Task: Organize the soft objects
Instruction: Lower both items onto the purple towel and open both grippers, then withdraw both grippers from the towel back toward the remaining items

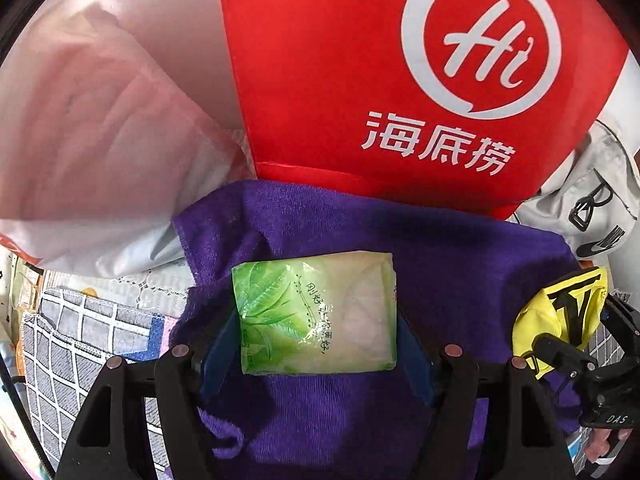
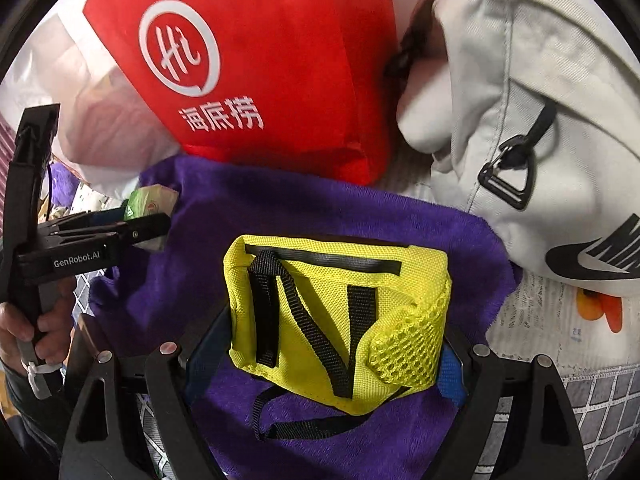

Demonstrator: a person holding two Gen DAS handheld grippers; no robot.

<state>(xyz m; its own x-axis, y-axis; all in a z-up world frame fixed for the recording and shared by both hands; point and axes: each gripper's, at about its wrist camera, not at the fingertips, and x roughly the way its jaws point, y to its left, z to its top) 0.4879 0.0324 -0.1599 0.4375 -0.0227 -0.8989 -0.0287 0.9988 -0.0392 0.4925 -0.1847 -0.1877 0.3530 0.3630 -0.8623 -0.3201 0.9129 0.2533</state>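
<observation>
A green and white tissue pack [image 1: 312, 300] sits between the blue pads of my left gripper [image 1: 316, 344], which is shut on its two sides. It hangs just above a purple towel [image 1: 400, 232]. My right gripper [image 2: 336, 340] is shut on a yellow mesh pouch [image 2: 332, 304] with black straps, also over the purple towel [image 2: 280, 208]. In the right wrist view the left gripper [image 2: 132, 228] shows at the left edge, held by a hand, with the tissue pack [image 2: 152, 200] at its tips. The yellow pouch [image 1: 560, 312] appears at the right of the left wrist view.
A red fabric bag [image 1: 340, 80] with a white "Hi" logo stands right behind the towel. A white plastic bag [image 1: 100, 120] lies to its left, and a white backpack [image 2: 520, 100] to its right. A grey checked cloth [image 1: 80, 340] covers the surface below.
</observation>
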